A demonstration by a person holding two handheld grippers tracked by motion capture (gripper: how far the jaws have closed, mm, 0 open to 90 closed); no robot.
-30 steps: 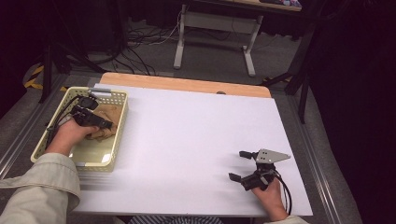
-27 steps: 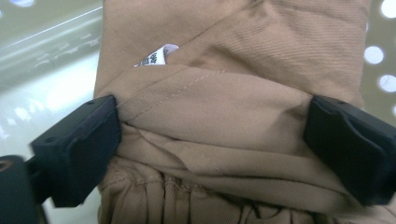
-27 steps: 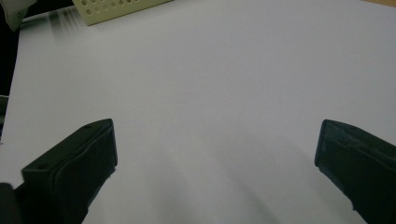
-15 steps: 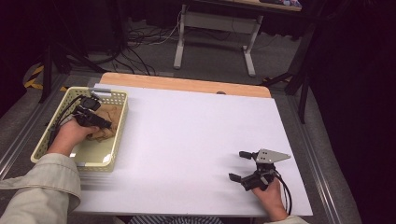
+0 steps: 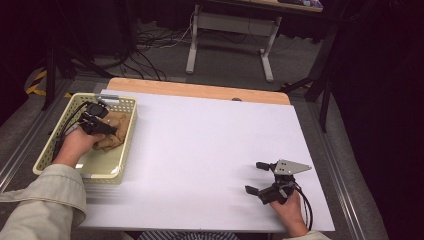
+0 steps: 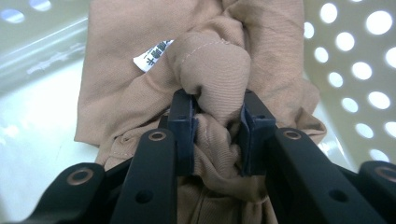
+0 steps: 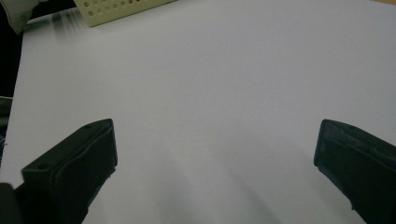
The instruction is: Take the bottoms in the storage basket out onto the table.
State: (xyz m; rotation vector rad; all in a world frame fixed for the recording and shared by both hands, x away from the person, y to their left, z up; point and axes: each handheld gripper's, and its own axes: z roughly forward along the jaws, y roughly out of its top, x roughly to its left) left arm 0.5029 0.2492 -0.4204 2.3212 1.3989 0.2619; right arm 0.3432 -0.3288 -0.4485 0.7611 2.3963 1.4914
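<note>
Inside the pale yellow basket at the table's left edge lay a crumpled tan cloth, bunched toward the far end. The left gripper reached down into it, and its jaws had just been closing; in the left gripper view the pads pinched a raised fold of the cloth between them, a white label showing just beyond. Well apart, near the front right of the white tabletop, the right gripper rested with its jaws spread wide, nothing between them.
</note>
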